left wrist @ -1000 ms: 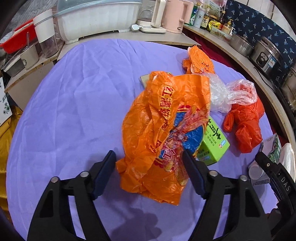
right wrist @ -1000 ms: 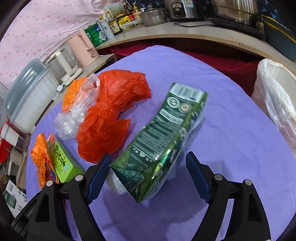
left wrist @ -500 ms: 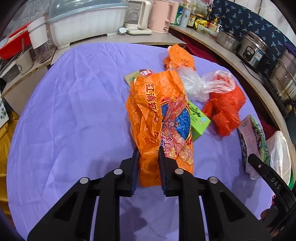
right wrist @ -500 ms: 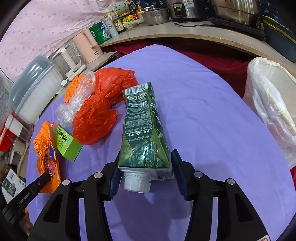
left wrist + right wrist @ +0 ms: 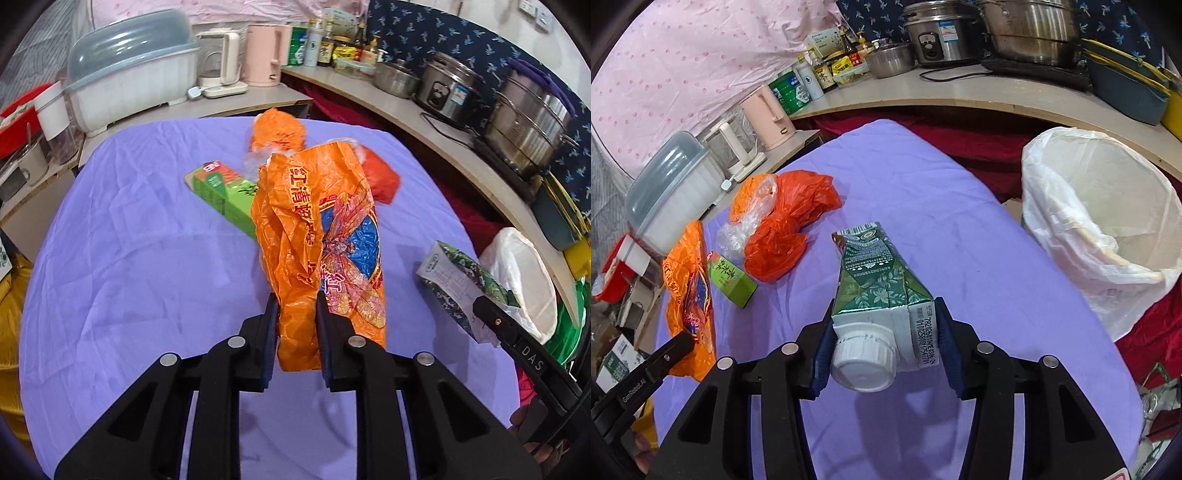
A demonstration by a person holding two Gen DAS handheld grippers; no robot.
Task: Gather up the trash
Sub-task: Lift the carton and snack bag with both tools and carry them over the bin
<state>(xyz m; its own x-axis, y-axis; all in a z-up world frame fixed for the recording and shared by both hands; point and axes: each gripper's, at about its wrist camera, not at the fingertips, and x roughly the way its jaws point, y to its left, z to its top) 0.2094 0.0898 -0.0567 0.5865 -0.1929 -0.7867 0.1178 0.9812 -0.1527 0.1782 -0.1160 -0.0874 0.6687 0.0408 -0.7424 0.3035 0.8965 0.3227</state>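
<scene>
My left gripper (image 5: pixel 295 317) is shut on a printed orange plastic bag (image 5: pixel 325 236), which hangs lifted above the purple tablecloth (image 5: pixel 129 277). My right gripper (image 5: pixel 882 343) is shut on a green drink carton (image 5: pixel 879 288) with a white cap, held off the cloth. In the left wrist view the carton (image 5: pixel 458 277) shows at the right, and the right wrist view catches the orange bag (image 5: pixel 689 291) at the left. A bin lined with a white bag (image 5: pixel 1104 225) stands past the table's right edge. On the cloth lie a green box (image 5: pixel 731 277), red-orange bags (image 5: pixel 790 229) and a clear bag (image 5: pixel 746 221).
A curved counter (image 5: pixel 960 96) behind the table carries steel pots (image 5: pixel 524 122), a rice cooker, bottles and a pink kettle (image 5: pixel 262 55). A white covered dish rack (image 5: pixel 129 85) stands at the back left. Red cloth lies between table and counter.
Both grippers closed from wide open: the left onto the orange bag, the right onto the carton. Both items have since been lifted off the cloth and carried rightward, toward the bin.
</scene>
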